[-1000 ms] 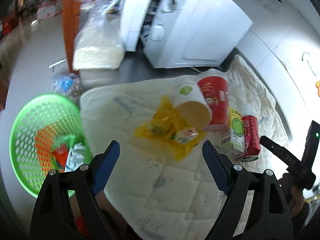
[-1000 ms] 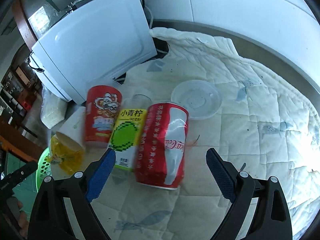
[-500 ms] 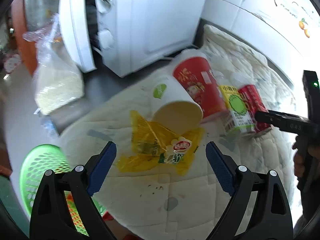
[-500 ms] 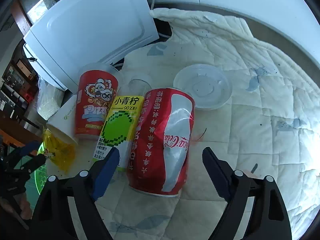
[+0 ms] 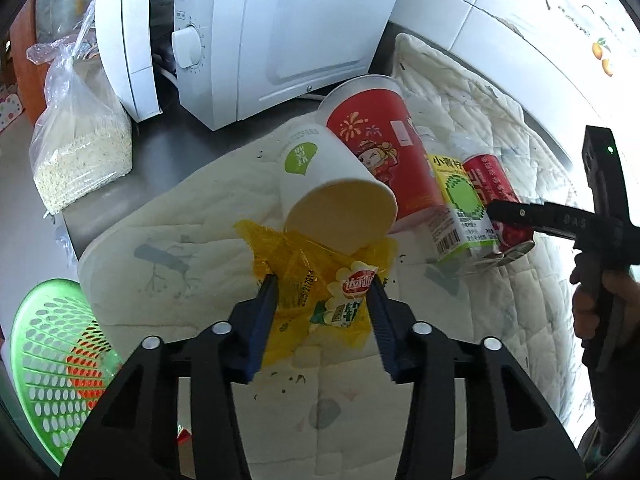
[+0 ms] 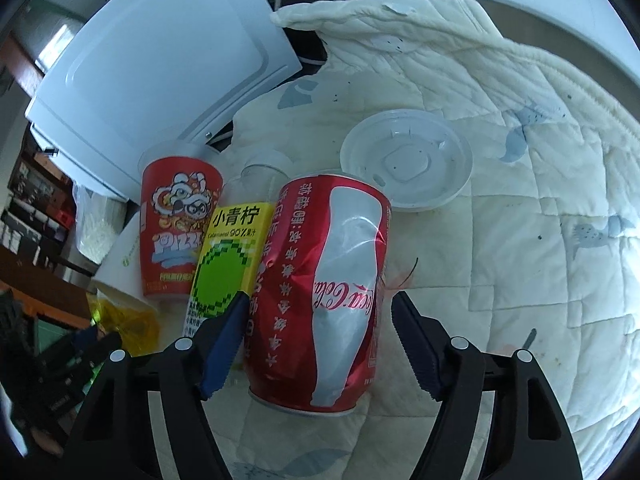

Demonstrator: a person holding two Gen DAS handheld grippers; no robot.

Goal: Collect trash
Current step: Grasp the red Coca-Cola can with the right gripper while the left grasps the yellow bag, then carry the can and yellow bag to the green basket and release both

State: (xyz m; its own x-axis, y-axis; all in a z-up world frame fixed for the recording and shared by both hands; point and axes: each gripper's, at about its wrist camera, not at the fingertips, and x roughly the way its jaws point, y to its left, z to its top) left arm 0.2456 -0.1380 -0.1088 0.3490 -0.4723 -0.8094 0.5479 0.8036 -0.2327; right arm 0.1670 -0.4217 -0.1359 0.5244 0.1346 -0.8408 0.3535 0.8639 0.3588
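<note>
Far left, low beside the counter: our green basket [image 5: 52,356], some trash already inside. Left gripper [image 5: 322,300] straddles the yellow wrapper [image 5: 320,276], fingers touching its edges; whether it grips yet we cannot tell. We should close low on the crumpled middle so the film does not slip, and lift clear of the white paper cup [image 5: 332,196] lying on its far edge (it may roll). Right gripper [image 6: 318,320] is released, fingers either side of the dented cola can [image 6: 332,280]; the yellow juice carton [image 6: 226,260] is just beside its left finger, so close squarely. Surface: stained quilted pad [image 6: 520,240]; white appliance [image 5: 280,28] behind.
</note>
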